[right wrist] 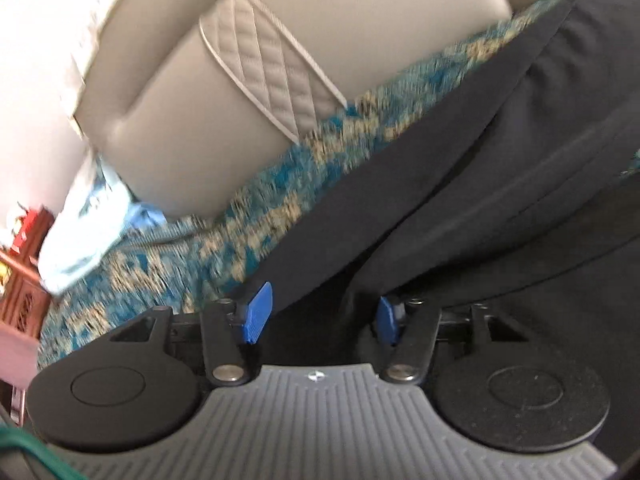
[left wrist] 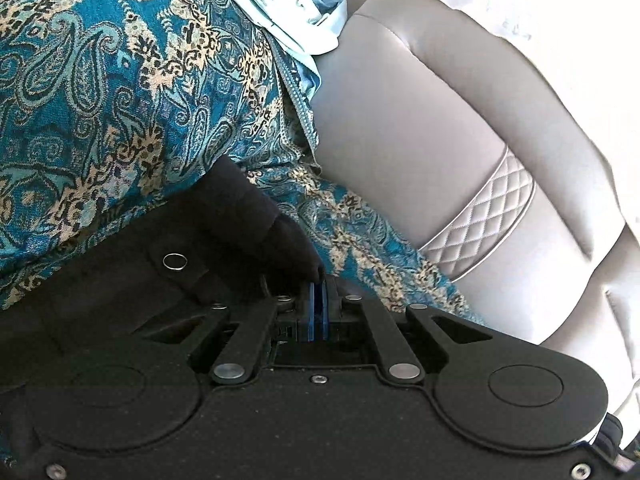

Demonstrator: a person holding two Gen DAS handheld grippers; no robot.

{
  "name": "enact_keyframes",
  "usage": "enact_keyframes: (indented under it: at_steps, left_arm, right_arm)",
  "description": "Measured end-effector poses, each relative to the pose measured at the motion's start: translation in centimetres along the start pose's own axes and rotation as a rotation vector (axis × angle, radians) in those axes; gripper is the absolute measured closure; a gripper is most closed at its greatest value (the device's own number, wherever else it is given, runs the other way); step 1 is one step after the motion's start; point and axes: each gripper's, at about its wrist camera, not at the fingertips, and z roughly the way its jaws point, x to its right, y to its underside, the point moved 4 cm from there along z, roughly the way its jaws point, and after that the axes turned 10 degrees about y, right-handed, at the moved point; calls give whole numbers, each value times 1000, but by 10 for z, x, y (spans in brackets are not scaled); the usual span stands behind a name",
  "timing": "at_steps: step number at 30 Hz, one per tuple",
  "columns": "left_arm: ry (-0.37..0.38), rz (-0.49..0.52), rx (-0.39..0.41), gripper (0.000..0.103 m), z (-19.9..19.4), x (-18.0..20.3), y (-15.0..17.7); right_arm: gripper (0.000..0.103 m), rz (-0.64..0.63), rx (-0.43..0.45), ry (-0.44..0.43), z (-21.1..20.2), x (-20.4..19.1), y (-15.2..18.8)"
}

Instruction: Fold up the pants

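pants (left wrist: 248,216), dark navy or black, lie on a teal paisley throw (left wrist: 100,92) spread over a bed or sofa, up against a beige padded cushion (left wrist: 420,120) with a quilted diamond-stitched band (left wrist: 484,216). in the left wrist view the left gripper (left wrist: 319,304) has its blue pads pressed together on a bunched corner of the dark cloth, so it is clamped on the pants; a round metal snap or ring (left wrist: 175,261) shows on the fabric just left of the pinch. a crumpled pale blue cloth (left wrist: 304,4) sits at the far edge of the throw beside the cushion.

in the right wrist view the right gripper (right wrist: 320,316) stands wide, its blue pads (right wrist: 256,318) well apart, with a fold of the pants (right wrist: 500,184) running between them; the picture is blurred, so whether either pad touches the cloth is hard to say. a reddish wooden piece (right wrist: 24,280) shows at the left edge. no readable writing or brand appears; only a small round emblem (right wrist: 315,376) on the grey ribbed plate, too small to read.
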Motion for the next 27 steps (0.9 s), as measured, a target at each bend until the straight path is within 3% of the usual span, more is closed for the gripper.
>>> enact_keyframes:
  at_steps: [3, 8, 12, 16, 19, 22, 24, 26, 27]
  left_arm:
    - [18, -11, 4, 99, -3, 2, -4]
    - [47, -30, 10, 99, -8, 2, -8]
    - [53, -38, 4, 99, -10, -1, -10]
    - [58, -45, -2, 99, -10, -3, -10]
    - [59, -36, -5, 99, -12, -4, -8]
    - [52, -36, -14, 99, -12, -6, -4]
    - [47, -38, -21, 99, -11, -8, -2]
    - [46, -38, -29, 99, -11, -11, 0]
    - [52, -39, -37, 97, -11, -14, 1]
  right_arm:
    - [40, -2, 77, -3, -23, -2, 6]
    - [31, -13, 60, -8, -28, -16, 12]
    - [20, -89, 172, 4, -44, -34, 18]
    - [21, -29, 32, -124, -26, -44, 19]
    - [31, 52, -99, -141, 6, -46, 16]
    - [42, 73, -145, -112, 34, -51, 14]
    - [57, 63, -127, -85, 45, -54, 13]
    - [86, 44, -110, -61, 54, -57, 11]
    - [87, 37, -107, -58, 57, -60, 13]
